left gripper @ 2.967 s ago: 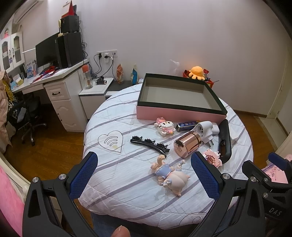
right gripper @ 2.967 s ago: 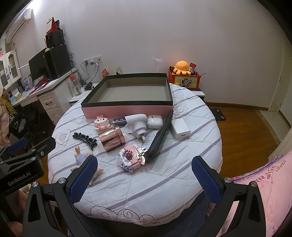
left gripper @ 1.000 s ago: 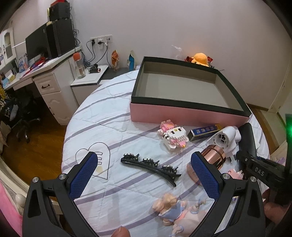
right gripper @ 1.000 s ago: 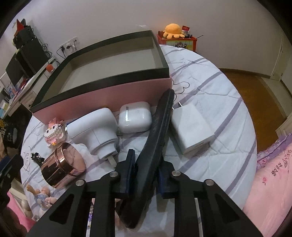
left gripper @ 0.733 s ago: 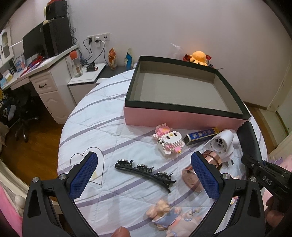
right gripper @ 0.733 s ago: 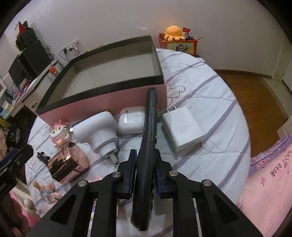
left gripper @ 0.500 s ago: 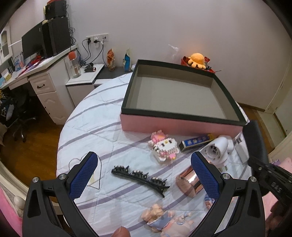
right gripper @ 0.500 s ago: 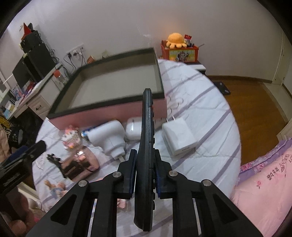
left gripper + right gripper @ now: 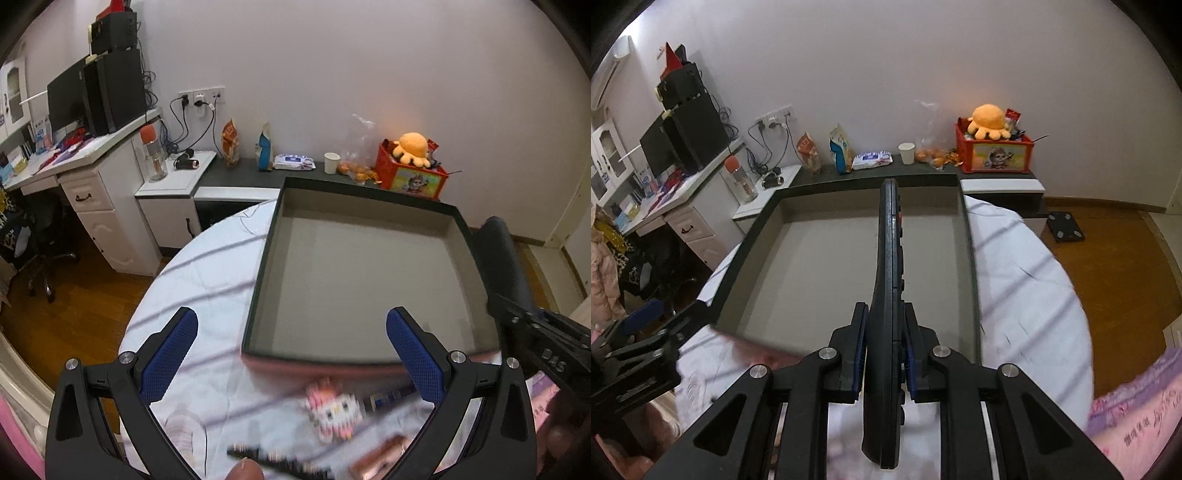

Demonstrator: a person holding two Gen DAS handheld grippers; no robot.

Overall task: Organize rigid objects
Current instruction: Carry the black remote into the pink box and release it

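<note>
Above the box (image 9: 846, 258), right gripper (image 9: 884, 354) clamped on perhaps a remote (image 9: 888, 266); left gripper (image 9: 291, 354) spread apart.

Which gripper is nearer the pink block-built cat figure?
Left. The left gripper hangs open just above the cat figure; the right gripper is off beside it, clamping the black remote.

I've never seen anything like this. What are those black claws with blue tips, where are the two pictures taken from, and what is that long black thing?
No robot: a person holds a two-finger gripper in each hand, each with a camera looking along its fingers. One picture shows the left gripper, open and holding nothing. The other shows the right gripper, shut on a remote control held edge-up over an open, unfilled box. On the striped bedspread lie a blurred pink-and-white block toy and a black hair clip.
</note>
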